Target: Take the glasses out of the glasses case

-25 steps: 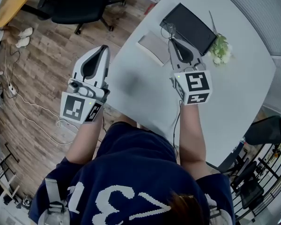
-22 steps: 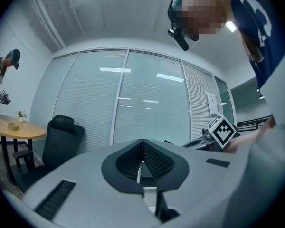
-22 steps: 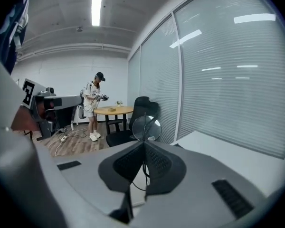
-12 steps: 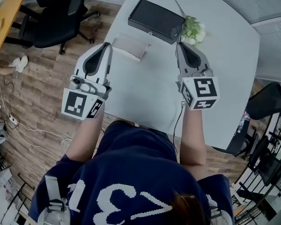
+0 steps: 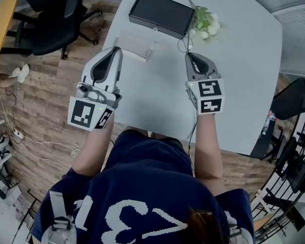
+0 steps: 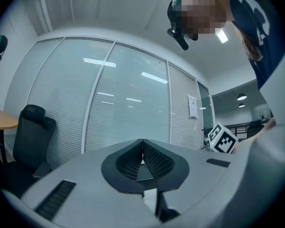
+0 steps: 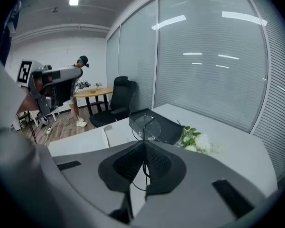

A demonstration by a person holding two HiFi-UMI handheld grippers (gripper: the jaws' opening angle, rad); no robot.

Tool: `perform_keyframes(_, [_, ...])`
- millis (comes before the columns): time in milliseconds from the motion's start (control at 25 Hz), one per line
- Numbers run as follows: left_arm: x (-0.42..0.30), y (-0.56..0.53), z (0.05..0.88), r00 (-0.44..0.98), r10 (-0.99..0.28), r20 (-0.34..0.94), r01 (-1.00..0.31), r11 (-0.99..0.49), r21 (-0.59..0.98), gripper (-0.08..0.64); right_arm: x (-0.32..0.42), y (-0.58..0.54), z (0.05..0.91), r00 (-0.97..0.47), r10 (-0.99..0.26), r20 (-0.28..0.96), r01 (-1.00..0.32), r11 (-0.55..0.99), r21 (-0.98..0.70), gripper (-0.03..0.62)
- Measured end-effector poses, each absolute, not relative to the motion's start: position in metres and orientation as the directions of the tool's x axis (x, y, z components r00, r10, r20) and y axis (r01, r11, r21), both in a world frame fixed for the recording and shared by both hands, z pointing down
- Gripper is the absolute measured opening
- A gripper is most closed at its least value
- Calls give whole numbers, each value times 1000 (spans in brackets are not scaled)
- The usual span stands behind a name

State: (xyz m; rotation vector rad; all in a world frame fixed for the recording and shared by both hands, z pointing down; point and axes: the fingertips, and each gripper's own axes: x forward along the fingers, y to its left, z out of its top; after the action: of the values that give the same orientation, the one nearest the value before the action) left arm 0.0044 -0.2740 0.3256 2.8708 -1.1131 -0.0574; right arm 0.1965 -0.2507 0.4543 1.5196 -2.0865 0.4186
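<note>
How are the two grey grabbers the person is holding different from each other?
The left grey gripper has its jaws shut on nothing; the right grey gripper is shut on thin wire-rimmed glasses. The left one's camera sees only glass wall and ceiling; the right one's looks across the white table. Both share the same grey shape.

Black rectangular glasses case (image 5: 161,14) lies far on the white table (image 5: 244,60); leafy flower sprig (image 5: 204,22) just right, pale flat cloth (image 5: 134,46) near-left.

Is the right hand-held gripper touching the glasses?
Touching. In the right gripper view, the right hand-held gripper is shut on the thin frame of the glasses, one lens poking out beyond.
</note>
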Motion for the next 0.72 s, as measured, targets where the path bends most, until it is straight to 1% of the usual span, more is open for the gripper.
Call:
perform_keyframes(160, [1, -273, 337, 738, -674, 15, -673, -735, 77, 14, 197, -237, 512, -206, -700, 684, -943, 330, 53, 25])
perform_keyframes(400, [-2, -271, 348, 739, -672, 45, -673, -735, 85, 14, 199, -217, 577, -192, -587, 786, -947, 320, 8, 26])
perform_keyframes(560, [-4, -273, 353, 740, -670, 58, -672, -735, 89, 15, 196, -209, 602, -202, -537, 819, -945, 328, -18, 28])
perform_keyframes(720, [-4, -274, 353, 741, -669, 57, -671, -736, 90, 14, 192, -209, 597, -208, -552, 808, -943, 334, -14, 37])
